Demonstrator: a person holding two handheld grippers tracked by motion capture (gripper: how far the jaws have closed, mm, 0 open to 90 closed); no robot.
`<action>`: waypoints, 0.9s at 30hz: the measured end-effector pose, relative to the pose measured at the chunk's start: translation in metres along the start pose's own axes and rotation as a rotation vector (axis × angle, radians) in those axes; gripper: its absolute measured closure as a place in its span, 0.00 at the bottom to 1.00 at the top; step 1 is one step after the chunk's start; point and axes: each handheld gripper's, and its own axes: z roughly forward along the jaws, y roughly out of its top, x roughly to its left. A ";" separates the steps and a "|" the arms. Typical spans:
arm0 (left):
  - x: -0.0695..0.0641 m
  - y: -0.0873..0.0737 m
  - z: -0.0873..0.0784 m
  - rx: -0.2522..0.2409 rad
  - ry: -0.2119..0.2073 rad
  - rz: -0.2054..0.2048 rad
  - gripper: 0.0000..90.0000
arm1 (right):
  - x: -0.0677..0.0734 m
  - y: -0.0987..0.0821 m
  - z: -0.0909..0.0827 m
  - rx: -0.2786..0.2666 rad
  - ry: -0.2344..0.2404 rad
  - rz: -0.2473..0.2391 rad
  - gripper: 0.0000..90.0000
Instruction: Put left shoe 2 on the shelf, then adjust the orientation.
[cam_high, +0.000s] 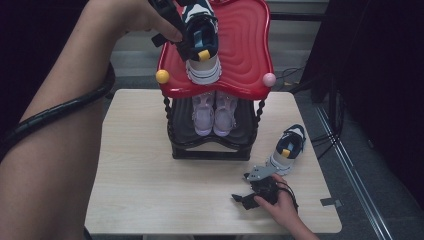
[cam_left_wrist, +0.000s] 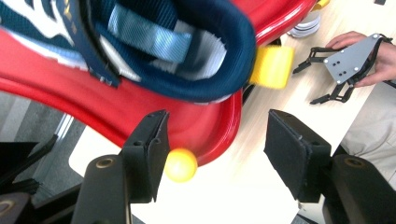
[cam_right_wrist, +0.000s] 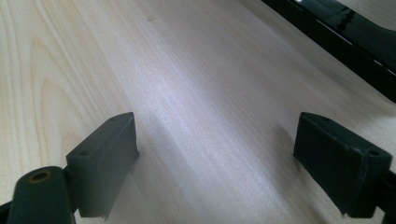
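A navy and white sneaker (cam_high: 202, 45) with a yellow heel tab stands on the red top shelf (cam_high: 245, 50) of a small shoe rack. My left gripper (cam_high: 184, 47) is at the sneaker's left side, up at shelf height. In the left gripper view, the left gripper (cam_left_wrist: 217, 126) is open, and the sneaker's heel (cam_left_wrist: 187, 60) lies just beyond its pads, not between them. The matching sneaker (cam_high: 289, 147) stands on the table to the right of the rack. My right gripper (cam_high: 242, 187) rests low over the table near the front, open, with only bare wood between the right gripper's (cam_right_wrist: 215, 130) pads.
A pair of pink shoes (cam_high: 215, 115) sits on the rack's black lower shelf. A yellow ball (cam_high: 162, 76) and a pink ball (cam_high: 269, 79) cap the red shelf's front corners. The light wooden table (cam_high: 150, 175) has free room at front left. Cables lie on the floor at right.
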 end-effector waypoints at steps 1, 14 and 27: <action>0.001 -0.003 0.000 0.001 0.002 -0.003 0.44 | 0.000 0.000 0.000 0.000 0.000 0.000 0.14; 0.006 -0.042 0.008 0.025 -0.012 -0.043 0.43 | 0.000 0.000 0.000 0.000 0.000 -0.001 0.14; 0.005 -0.081 0.026 0.043 -0.037 -0.069 0.43 | 0.000 0.000 0.000 0.000 0.000 0.000 0.14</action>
